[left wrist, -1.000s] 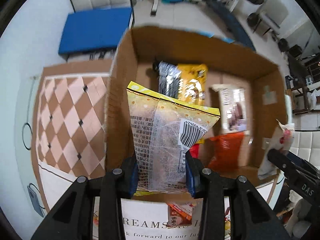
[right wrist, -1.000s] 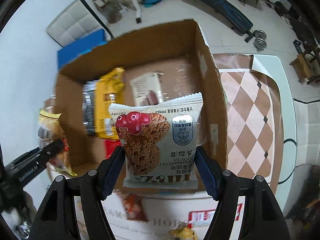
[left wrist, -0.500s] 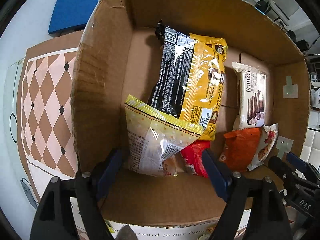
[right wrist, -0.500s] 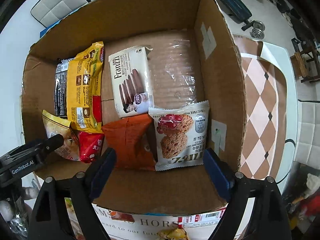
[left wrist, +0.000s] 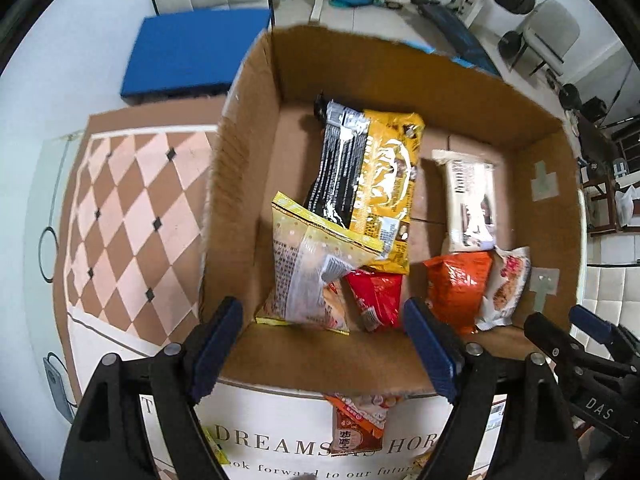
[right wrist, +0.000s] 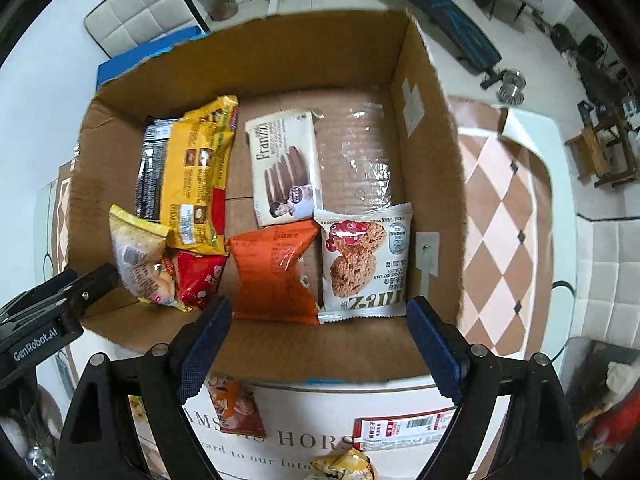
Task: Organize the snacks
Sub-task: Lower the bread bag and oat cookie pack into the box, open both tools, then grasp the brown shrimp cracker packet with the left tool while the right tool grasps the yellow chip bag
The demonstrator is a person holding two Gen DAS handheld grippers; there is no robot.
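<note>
Left gripper (left wrist: 323, 344): jaws spread wide, nothing between them, held above the near wall of the cardboard box (left wrist: 248, 184). Just ahead of its fingers, inside the box, lies the pale yellow snack bag (left wrist: 308, 276), tilted, its far end resting on the yellow-and-black packet (left wrist: 368, 172). A small red packet (left wrist: 376, 296) sits beside the bag, toward the right finger.

Right gripper (right wrist: 318, 340): jaws likewise wide apart and empty, over the same near wall. Directly ahead, between the fingers, the orange packet (right wrist: 272, 276) and the cranberry oat cookie pack (right wrist: 366, 260) lie side by side, touching, the cookie pack nearer the box's right wall. Beyond them lies the white Franzzi wafer pack (right wrist: 286, 168).

More snack packets (right wrist: 236, 408) lie on the surface below the gripper, outside the box.
</note>
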